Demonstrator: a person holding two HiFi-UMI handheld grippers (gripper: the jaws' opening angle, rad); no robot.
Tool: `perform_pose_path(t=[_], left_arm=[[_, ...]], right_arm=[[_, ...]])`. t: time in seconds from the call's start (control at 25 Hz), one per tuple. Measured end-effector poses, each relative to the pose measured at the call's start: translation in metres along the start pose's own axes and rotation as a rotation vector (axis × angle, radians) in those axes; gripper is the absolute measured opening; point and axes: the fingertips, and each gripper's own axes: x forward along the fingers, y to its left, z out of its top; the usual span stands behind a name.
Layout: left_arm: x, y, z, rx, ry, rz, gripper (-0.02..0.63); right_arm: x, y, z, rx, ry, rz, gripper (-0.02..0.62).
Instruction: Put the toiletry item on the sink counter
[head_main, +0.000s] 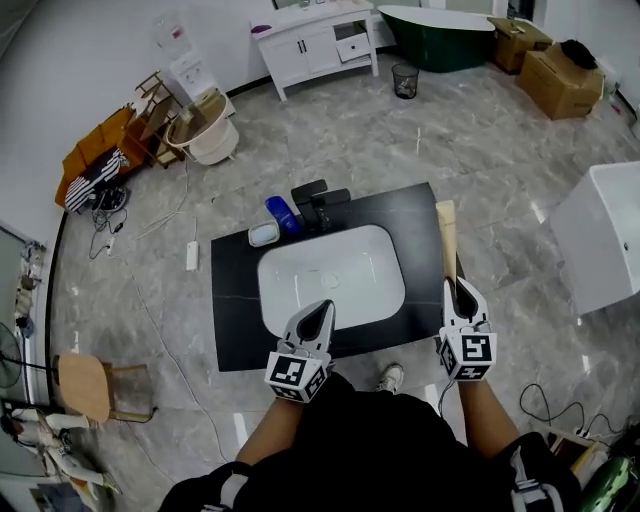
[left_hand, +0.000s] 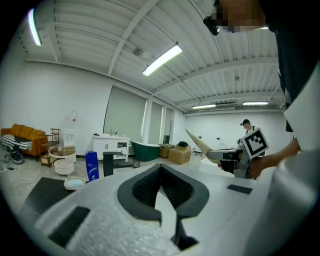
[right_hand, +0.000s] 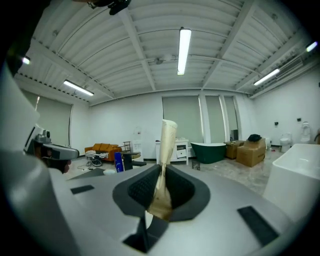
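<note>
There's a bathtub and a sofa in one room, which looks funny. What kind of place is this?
Probably a big hall set up like a bathroom, not a real one: a sink counter stands alone mid-floor, with a green bathtub and cardboard boxes beyond.

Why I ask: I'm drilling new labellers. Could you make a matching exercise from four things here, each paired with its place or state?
Things:
1. beige tube
2. blue bottle
3. soap dish
4. left gripper

Places or states:
A. on the black counter, at the far left corner of the basin
B. fingers together, nothing held, over the basin's near edge
C. clamped in the fingers of the right gripper
D. upright, next to the black faucet

Pairs: 1-C, 2-D, 3-A, 4-B.
</note>
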Motion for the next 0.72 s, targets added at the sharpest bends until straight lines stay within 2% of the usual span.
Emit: perform_pose_path(t=[0.12, 0.32, 0.52, 0.72], left_arm=[[-0.005, 0.009, -0.004, 0.009, 0.007, 0.045, 0.009], [-0.004, 0.03, -0.018, -0.01, 0.033, 0.102, 0.009], [0.001, 0.048, -0.02, 0.039, 0.044, 0.138, 0.009], [0.007, 0.058, -0.02, 0.039, 0.044, 0.138, 0.009]], right_arm=[[0.014, -0.001, -0.007, 0.026, 0.025, 0.024, 0.046], [0.041, -0.016, -0.012, 0.019, 0.065, 0.012, 0.048], [0.063, -0.02, -0.018, -0.051, 0.096, 0.005, 0.048], [0.082, -0.011, -0.029, -0.131, 0.154, 0.039, 0.048]])
